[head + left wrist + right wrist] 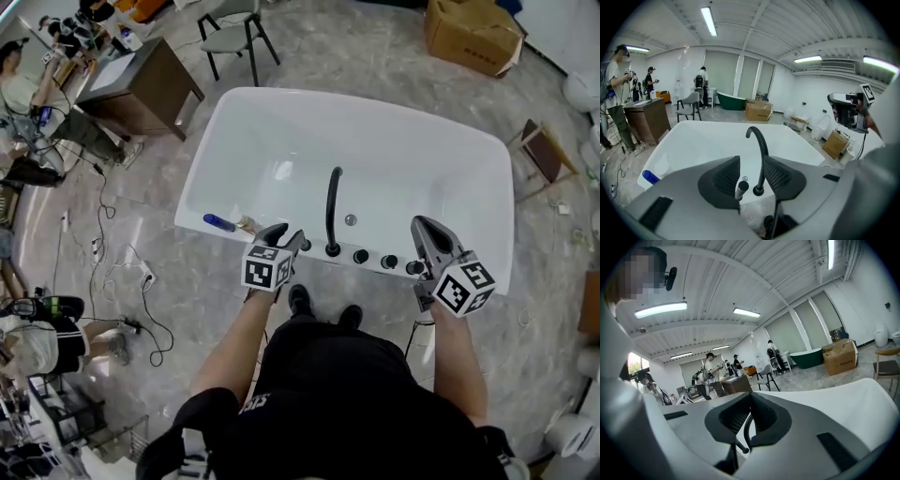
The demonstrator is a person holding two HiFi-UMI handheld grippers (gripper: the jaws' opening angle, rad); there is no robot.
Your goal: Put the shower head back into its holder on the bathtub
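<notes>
White freestanding bathtub (422, 178) on a grey marbled floor; person stands at its near rim.

Slim chrome-bodied, black-topped shower head (741, 187) stands upright in its holder on the rim, just beside the base of the black gooseneck faucet (329, 211).

Left gripper (752, 161): jaws wide apart, gripping nothing. Shower head and faucet base show through the gap, beyond the pads and clear of them.

Right gripper (750, 397): jaws closed tip to tip, nothing held, hanging over the rim's right end near the black round knobs (361, 255).

Blue cylindrical object (219, 222) lies on the rim's left end.
</notes>
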